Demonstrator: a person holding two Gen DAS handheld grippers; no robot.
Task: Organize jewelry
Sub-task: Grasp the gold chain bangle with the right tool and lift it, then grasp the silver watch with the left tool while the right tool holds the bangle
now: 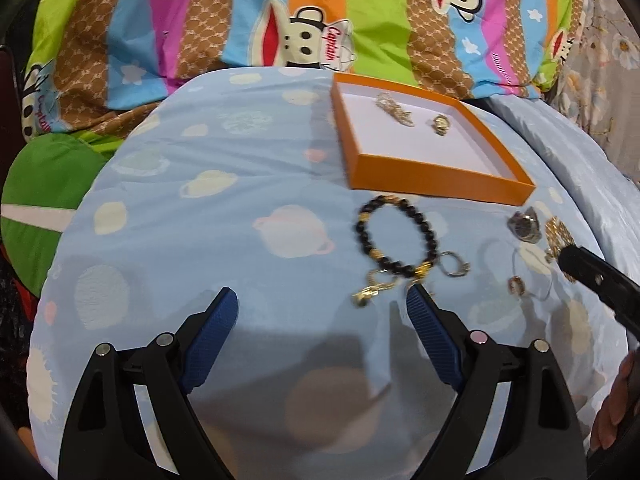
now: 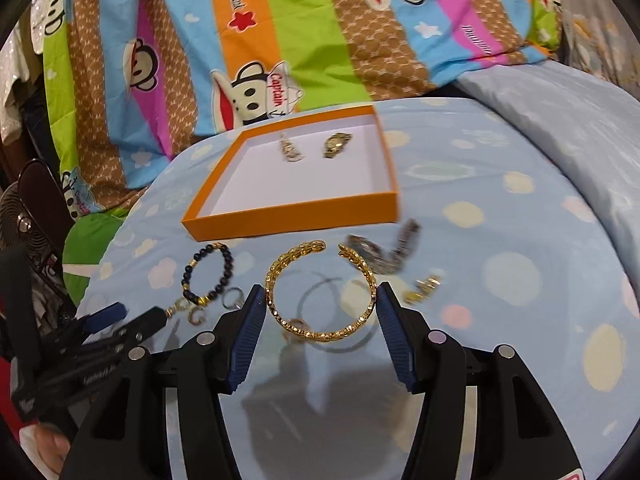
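My right gripper is shut on a gold open bangle, its blue pads pressing the bangle's two sides a little above the blue cloth. Behind it lies an orange box holding a gold chain and a gold watch. My left gripper stands open over the cloth with nothing between its fingers. Just beyond its right finger lies a black bead bracelet with a gold charm. The orange box is farther back. One right finger shows at the right edge.
On the cloth lie a silver watch, gold earrings, a small ring and a thin hoop under the held bangle. A striped cartoon blanket rises behind the box. A fan stands at the left.
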